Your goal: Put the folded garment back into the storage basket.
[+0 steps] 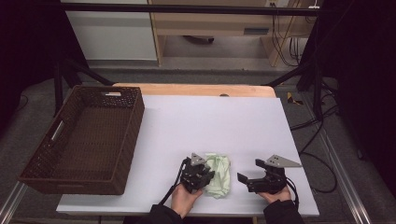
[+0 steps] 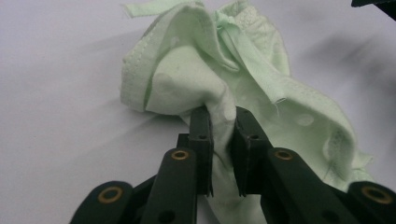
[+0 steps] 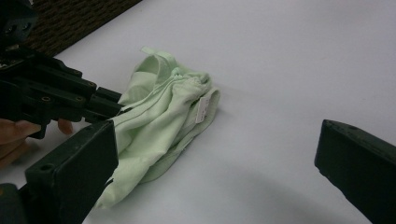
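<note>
One crumpled pale-green cloth [image 2: 243, 88]; thin, seamed, loosely bunched.

No legible text anywhere; the small white tag [image 3: 202, 108] on the green cloth [image 3: 159, 135] is too blurred to read.

White table [image 1: 210, 121]: wicker basket [image 1: 84, 140], green cloth [image 1: 219, 175].

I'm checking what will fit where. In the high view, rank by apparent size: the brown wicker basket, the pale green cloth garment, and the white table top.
1. White table top, largest.
2. Brown wicker basket; it overhangs the table's left edge.
3. Pale green cloth garment, crumpled and clearly smallest.
</note>
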Demonstrator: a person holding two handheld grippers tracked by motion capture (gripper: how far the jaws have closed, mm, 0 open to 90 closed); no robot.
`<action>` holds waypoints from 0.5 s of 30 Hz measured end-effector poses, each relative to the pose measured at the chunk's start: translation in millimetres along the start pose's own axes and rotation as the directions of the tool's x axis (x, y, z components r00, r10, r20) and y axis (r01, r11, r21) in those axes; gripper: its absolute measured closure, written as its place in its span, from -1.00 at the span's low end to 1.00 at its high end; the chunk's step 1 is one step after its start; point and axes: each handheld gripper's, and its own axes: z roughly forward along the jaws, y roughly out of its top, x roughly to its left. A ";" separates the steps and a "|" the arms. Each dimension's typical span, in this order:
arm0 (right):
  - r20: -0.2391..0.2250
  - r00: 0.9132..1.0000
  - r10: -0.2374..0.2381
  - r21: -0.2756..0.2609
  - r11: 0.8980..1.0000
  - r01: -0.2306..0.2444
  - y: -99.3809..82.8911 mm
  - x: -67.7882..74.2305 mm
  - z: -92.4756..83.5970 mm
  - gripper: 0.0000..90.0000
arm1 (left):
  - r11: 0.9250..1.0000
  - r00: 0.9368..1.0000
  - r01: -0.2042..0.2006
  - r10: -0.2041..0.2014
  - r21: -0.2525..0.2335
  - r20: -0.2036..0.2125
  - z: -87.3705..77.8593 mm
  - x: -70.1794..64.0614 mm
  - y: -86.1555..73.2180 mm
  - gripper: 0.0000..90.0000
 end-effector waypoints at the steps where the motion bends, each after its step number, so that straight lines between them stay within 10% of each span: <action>1: 0.001 1.000 0.000 0.000 1.000 0.000 0.0 0.0 0.0 -1.00 | 1.000 1.000 0.001 -0.001 -0.001 0.002 -0.1 0.2 -0.2 0.78; 15: 0.005 1.000 -0.006 -0.004 1.000 0.006 0.0 -0.3 -0.3 -1.00 | 1.000 0.999 -0.008 0.009 -0.021 0.042 -3.8 4.0 1.7 0.84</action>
